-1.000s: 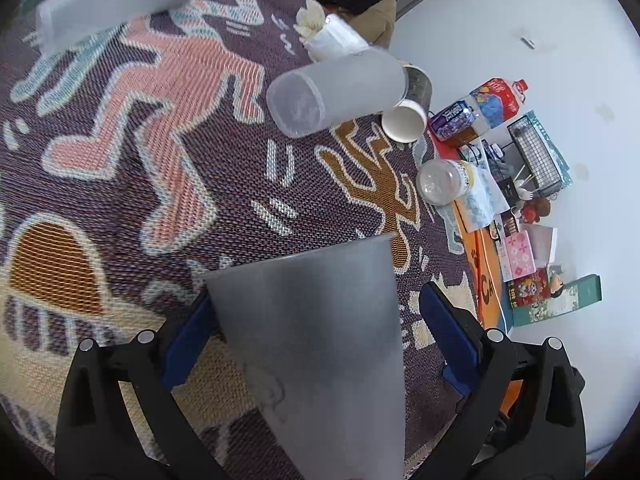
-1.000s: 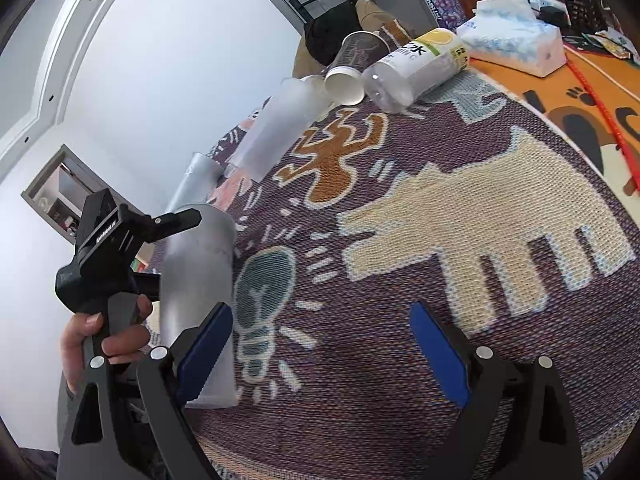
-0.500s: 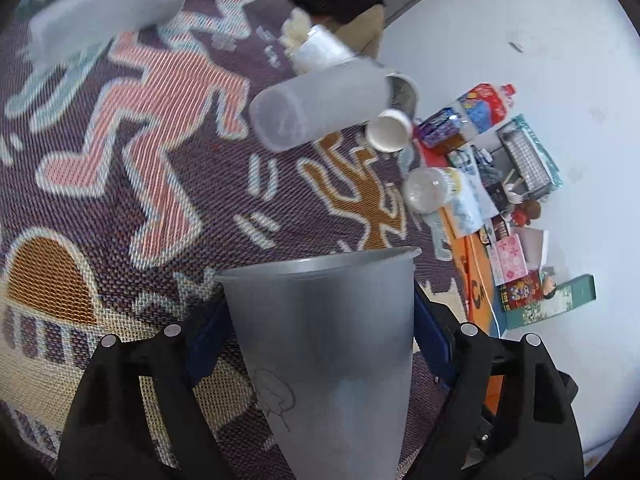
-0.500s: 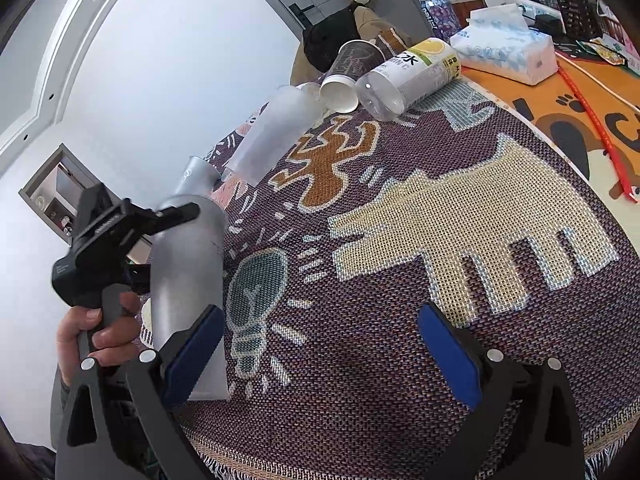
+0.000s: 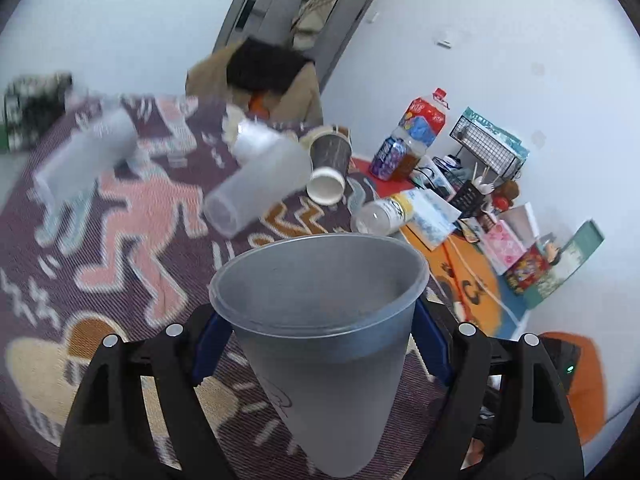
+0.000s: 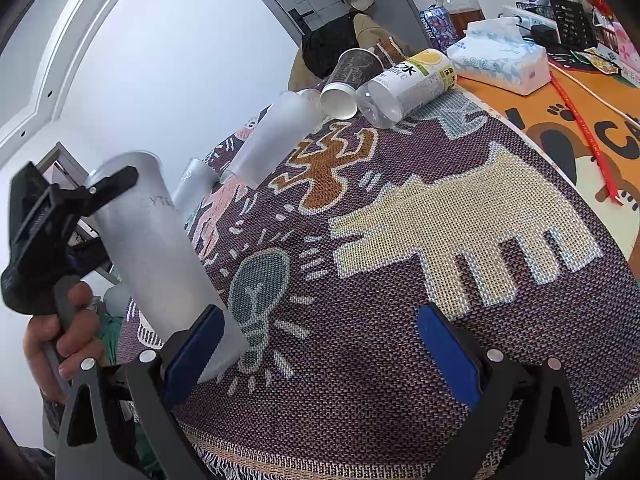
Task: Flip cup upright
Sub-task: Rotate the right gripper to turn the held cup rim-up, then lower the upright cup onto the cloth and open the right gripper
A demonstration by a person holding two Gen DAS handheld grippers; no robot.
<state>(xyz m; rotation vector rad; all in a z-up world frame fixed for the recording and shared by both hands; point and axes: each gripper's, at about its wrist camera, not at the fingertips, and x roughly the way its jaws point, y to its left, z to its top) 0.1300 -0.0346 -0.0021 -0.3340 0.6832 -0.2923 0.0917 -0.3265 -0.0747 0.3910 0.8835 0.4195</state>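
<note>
My left gripper [image 5: 316, 344] is shut on a tall frosted grey cup [image 5: 324, 356], its blue pads pressing both sides. The cup's open mouth faces up and away from me. In the right wrist view the same cup [image 6: 156, 256] is held off the patterned cloth [image 6: 400, 280], tilted, mouth up and base low near my left fingertip. My right gripper [image 6: 320, 348] is open and empty above the cloth's front edge, just right of the cup.
Two frosted cups [image 5: 260, 184] [image 5: 84, 156], a dark paper cup [image 5: 328, 164] and a clear bottle [image 5: 384, 212] lie on their sides at the far end of the cloth. A tissue pack [image 6: 500, 56] and clutter sit on the orange mat [image 6: 560, 112].
The left gripper has lifted and rotated the grey cup from mouth-down on the cloth to mouth-up and tilted. The right gripper stayed open.
</note>
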